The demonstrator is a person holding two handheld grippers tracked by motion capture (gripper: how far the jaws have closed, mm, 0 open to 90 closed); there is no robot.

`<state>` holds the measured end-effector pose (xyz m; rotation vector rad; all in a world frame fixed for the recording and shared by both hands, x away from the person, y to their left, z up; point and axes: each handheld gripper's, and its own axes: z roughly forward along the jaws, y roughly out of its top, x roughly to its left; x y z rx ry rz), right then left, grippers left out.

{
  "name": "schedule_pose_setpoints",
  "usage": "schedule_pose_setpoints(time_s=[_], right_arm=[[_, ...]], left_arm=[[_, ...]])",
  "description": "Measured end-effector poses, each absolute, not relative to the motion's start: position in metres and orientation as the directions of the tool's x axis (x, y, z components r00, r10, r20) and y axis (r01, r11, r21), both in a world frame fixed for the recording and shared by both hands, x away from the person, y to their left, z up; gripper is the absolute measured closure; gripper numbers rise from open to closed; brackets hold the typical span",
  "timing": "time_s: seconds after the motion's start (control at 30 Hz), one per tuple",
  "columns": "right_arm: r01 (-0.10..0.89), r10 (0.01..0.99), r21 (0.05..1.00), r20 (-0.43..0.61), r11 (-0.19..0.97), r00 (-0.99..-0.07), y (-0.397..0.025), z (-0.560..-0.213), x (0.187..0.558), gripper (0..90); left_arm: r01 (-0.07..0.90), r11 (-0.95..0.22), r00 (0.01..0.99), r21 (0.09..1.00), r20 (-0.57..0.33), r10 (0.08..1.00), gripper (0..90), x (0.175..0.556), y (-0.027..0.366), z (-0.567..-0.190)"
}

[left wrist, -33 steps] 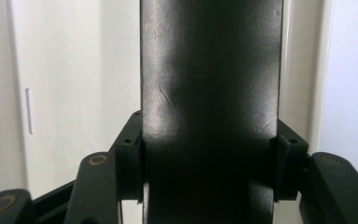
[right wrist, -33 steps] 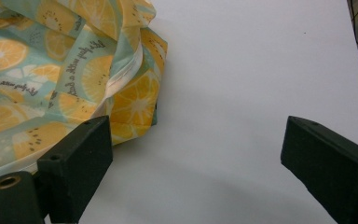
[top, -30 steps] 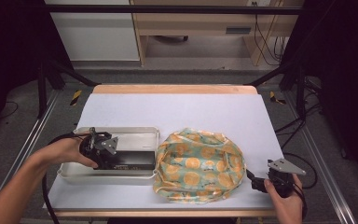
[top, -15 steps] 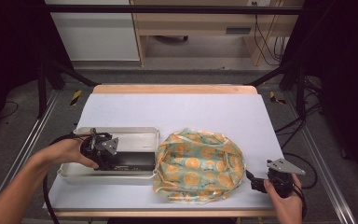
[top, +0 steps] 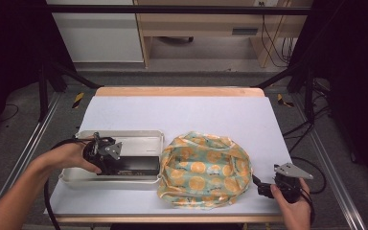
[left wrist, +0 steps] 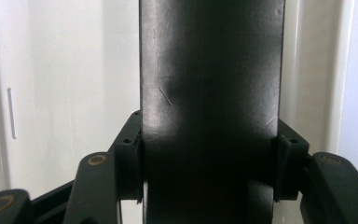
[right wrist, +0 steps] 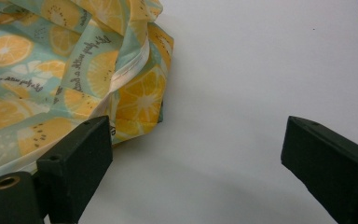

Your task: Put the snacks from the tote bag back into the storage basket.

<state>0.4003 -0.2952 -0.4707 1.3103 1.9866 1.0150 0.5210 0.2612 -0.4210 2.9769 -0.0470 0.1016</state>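
A shallow metal tray lies at the table's front left, with a flat black block inside it. My left gripper reaches into the tray. In the left gripper view its jaws press on both sides of the black block, with the pale tray floor behind. A bunched cloth printed with orange slices on teal rests to the right of the tray. My right gripper sits low at the cloth's right edge. It stands open, one fingertip against the cloth's hem, nothing between the jaws.
The white table mat stretches bare behind the tray and cloth, up to a wooden strip at the far edge. Cables trail off the table's right side. Metal rails run along both sides.
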Motion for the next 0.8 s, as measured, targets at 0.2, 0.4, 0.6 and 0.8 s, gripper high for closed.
schedule_pose_setpoints(time_s=[0.2, 0.4, 0.6, 0.8], right_arm=[[0.514, 0.926, 0.824, -0.032, 0.238, -0.377, -0.295, -0.471, 0.4, 9.4], [0.52, 0.923, 0.82, -0.026, 0.239, -0.383, -0.294, -0.471, 0.4, 9.3], [0.519, 0.922, 0.82, -0.027, 0.241, -0.385, -0.294, -0.471, 0.4, 9.0], [0.519, 0.922, 0.819, -0.029, 0.243, -0.385, -0.294, -0.472, 0.401, 8.9]], left_arm=[[-0.034, -0.986, 0.998, 0.164, 0.066, -0.024, 42.4, 0.521, 0.262, -0.423], [-0.022, -0.988, 0.998, 0.154, 0.06, -0.013, 37.9, 0.521, 0.263, -0.423], [0.013, -0.981, 0.998, 0.192, 0.064, 0.026, 23.7, 0.52, 0.264, -0.416], [0.057, -0.967, 0.994, 0.25, 0.08, 0.079, 13.5, 0.519, 0.261, -0.402]])
